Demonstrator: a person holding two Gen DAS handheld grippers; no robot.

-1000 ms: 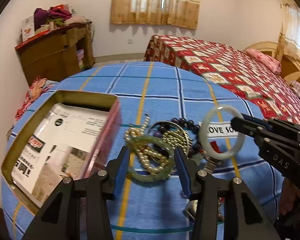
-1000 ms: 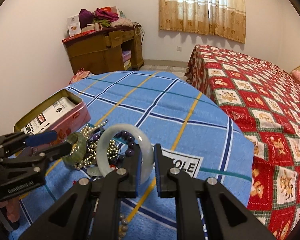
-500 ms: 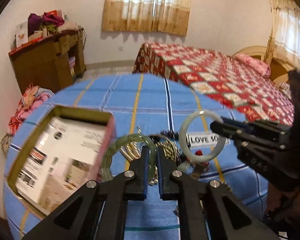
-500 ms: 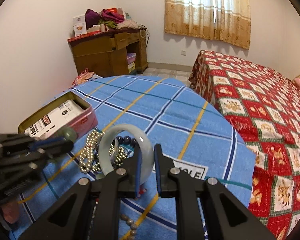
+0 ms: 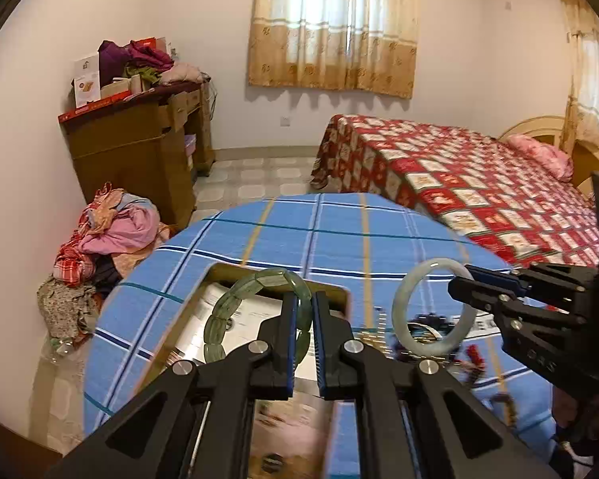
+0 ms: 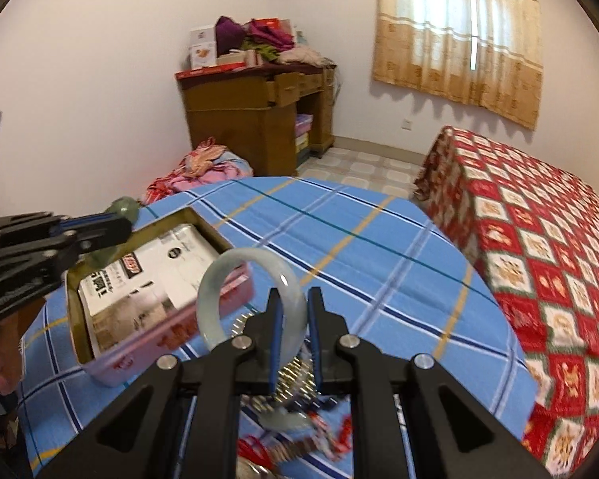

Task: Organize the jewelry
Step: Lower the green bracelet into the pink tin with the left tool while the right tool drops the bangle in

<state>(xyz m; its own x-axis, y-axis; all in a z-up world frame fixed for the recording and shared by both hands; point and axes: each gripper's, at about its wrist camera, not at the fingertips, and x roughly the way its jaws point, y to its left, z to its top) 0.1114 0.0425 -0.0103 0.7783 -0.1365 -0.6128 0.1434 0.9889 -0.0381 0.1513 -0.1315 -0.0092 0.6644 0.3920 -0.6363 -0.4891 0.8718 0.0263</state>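
My left gripper (image 5: 304, 304) is shut on a green segmented bracelet (image 5: 235, 299), held in the air over the open tin box (image 5: 227, 269). The box has pink walls and a printed paper inside. In the right wrist view the left gripper (image 6: 121, 223) comes in from the left with the green bracelet (image 6: 123, 205) at its tip. My right gripper (image 6: 294, 299) is shut on a pale jade bangle (image 6: 215, 279), which stands upright just right of the box (image 6: 171, 327). The left wrist view shows the right gripper (image 5: 459, 279) pinching the bangle (image 5: 403, 299) by its right side.
A heap of beads, chains and red pieces (image 6: 295, 375) lies on the blue plaid tablecloth (image 6: 359, 247) under the right gripper. A bed with a red quilt (image 6: 539, 239) stands to the right. A wooden desk (image 6: 251, 119) and a clothes pile (image 5: 100, 239) are at the back left.
The left gripper shut on the green bracelet, lifted it off the heap and carried it left over the box. The right gripper rose and moved toward the box, still holding the bangle.
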